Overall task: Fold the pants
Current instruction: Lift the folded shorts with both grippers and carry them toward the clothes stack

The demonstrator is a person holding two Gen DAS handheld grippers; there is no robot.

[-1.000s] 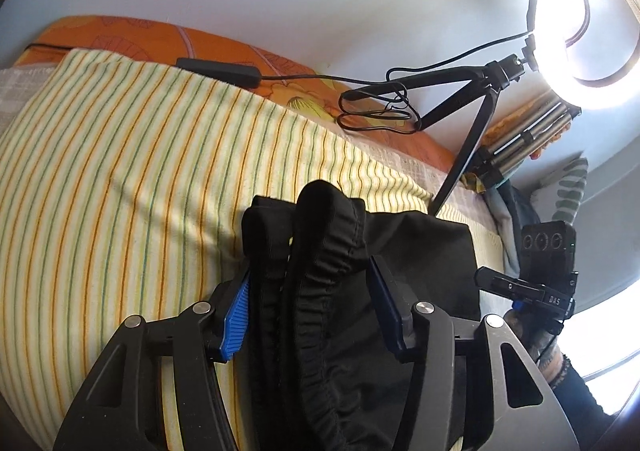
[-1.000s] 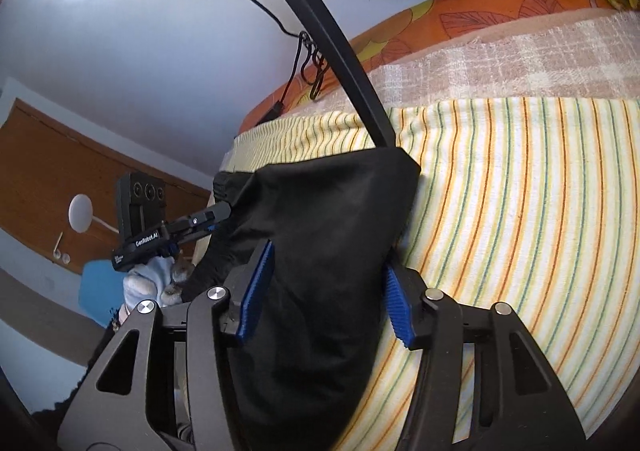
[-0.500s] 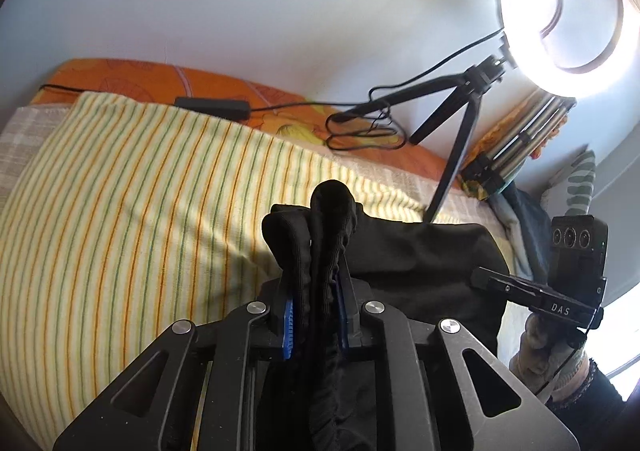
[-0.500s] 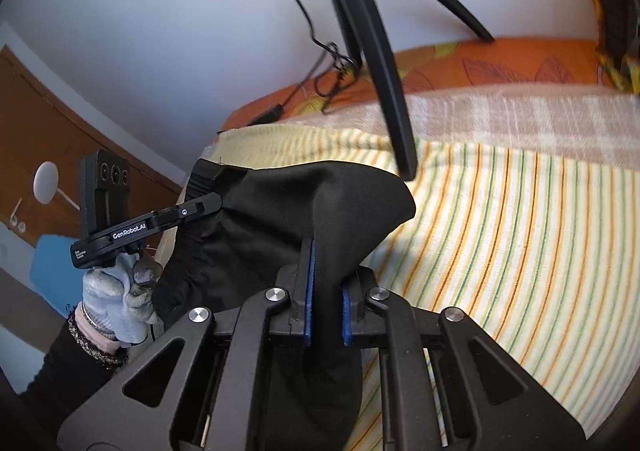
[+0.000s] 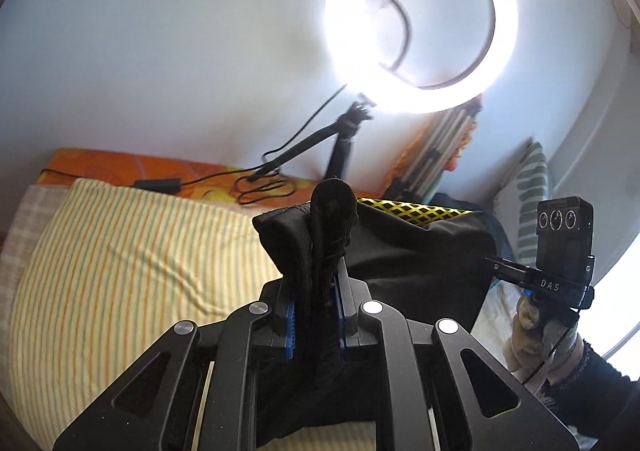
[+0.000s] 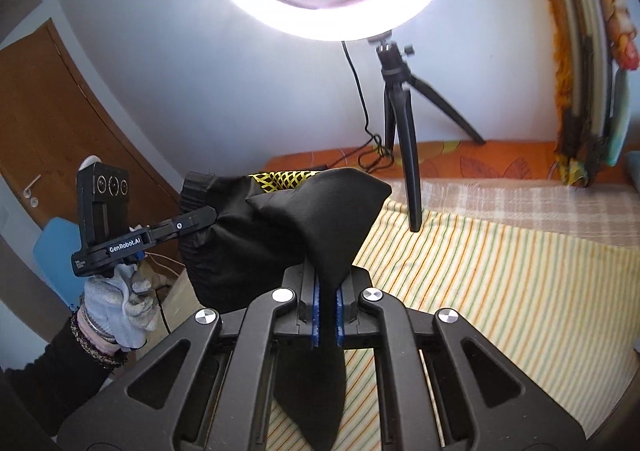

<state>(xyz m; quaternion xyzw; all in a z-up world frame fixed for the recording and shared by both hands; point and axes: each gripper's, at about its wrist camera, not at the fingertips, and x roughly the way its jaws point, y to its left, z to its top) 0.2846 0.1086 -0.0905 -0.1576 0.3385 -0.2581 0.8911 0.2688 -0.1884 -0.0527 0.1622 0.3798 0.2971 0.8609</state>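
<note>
1 s ago both claws sat spread around the black pants, flat on the striped sheet. Now the left gripper is pressed tight on the elastic waistband, blue pads squeezing the bunched fabric w/ a loop poking up past the tips. The right gripper is likewise pinched on a corner of the pants, cloth draping below and ballooning above the jaws.

Both views have also tilted up: more wall and the ring light, less of the striped sheet. So the pants are off the bed, hanging in air between the 2 claws, over the bed's near edge as far as I can tell. A yellow-black mesh item peeks out behind the fabric; can't tell what it is.

Meaning, IMO: grab phase done, lift underway. Next prob a carry-over to lay 1 half onto the other, or a shake-out to flatten first. Risk: thick waistband bunch may slip, and the tripod stands close on the bed.
</note>
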